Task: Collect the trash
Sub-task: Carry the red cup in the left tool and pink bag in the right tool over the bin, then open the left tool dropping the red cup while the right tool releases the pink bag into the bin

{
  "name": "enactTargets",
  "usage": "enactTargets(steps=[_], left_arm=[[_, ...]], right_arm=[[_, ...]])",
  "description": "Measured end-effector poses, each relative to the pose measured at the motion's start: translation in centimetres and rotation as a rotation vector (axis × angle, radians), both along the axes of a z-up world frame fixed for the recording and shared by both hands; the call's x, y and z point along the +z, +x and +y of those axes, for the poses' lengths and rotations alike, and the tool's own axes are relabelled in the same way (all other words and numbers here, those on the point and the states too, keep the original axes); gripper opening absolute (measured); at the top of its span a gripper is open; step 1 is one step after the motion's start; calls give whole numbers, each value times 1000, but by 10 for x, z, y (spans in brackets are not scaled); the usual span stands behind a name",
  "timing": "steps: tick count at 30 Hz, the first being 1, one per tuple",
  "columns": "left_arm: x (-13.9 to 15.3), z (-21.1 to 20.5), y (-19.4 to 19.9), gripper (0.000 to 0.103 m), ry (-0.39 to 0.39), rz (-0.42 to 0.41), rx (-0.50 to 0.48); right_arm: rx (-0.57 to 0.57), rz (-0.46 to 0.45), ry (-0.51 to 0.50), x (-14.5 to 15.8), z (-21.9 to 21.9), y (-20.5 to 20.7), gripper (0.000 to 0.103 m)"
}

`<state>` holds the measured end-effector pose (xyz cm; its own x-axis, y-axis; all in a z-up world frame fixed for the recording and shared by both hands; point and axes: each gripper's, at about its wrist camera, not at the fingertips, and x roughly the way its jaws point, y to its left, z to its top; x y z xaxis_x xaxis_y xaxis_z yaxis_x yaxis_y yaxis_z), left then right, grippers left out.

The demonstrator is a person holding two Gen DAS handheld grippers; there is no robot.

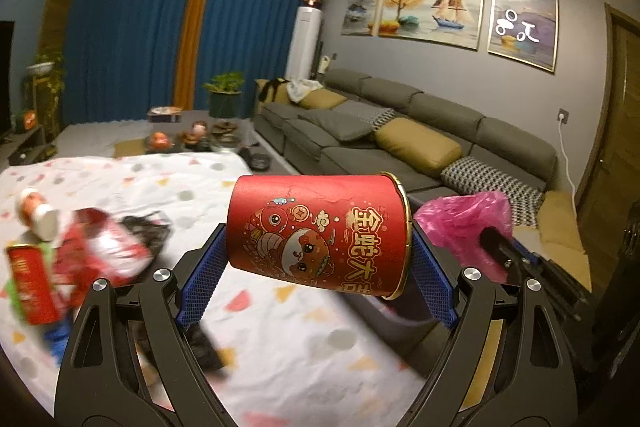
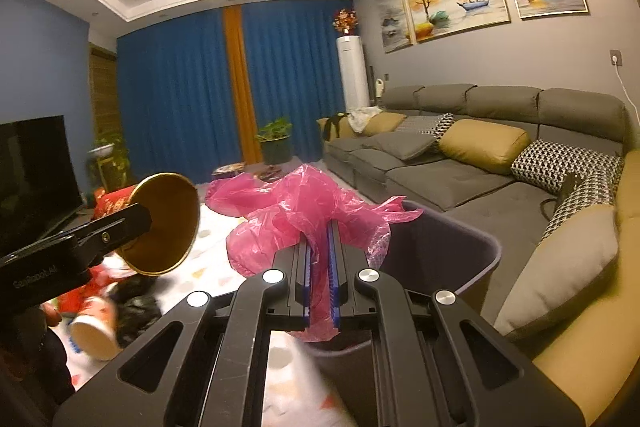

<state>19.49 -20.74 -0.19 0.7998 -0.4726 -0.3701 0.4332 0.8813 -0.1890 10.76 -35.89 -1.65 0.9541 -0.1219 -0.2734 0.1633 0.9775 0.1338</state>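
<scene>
My left gripper (image 1: 316,247) is shut on a red cylindrical can (image 1: 320,235) with a cartoon print and gold characters. It grips the can end to end between its blue pads, above the table's right edge. In the right wrist view the can's gold end (image 2: 168,223) faces the camera, with the left gripper's near finger (image 2: 120,225) across it. My right gripper (image 2: 320,233) is shut on a crumpled pink plastic bag (image 2: 304,215), also seen as the pink bag (image 1: 468,223), just over the rim of a grey bin (image 2: 480,243).
A pile of trash lies on the white patterned tablecloth (image 1: 280,347): a red tube (image 1: 32,283), a red wrapper (image 1: 104,247), a bottle (image 1: 38,213), a paper cup (image 2: 94,331) and a black bag (image 2: 136,307). A grey sofa (image 2: 460,179) runs along the right, beside the bin.
</scene>
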Motion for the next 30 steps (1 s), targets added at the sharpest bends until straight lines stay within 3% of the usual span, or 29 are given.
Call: enactTargets(steps=[14,30], left_arm=[[-30,-72,51,84,12,64,-86],[-64,-94,79,85,30,141,-123]], right_arm=[[-52,44,22,-27,-43,32,8],[-46,91,53,-35,-57,54,9]])
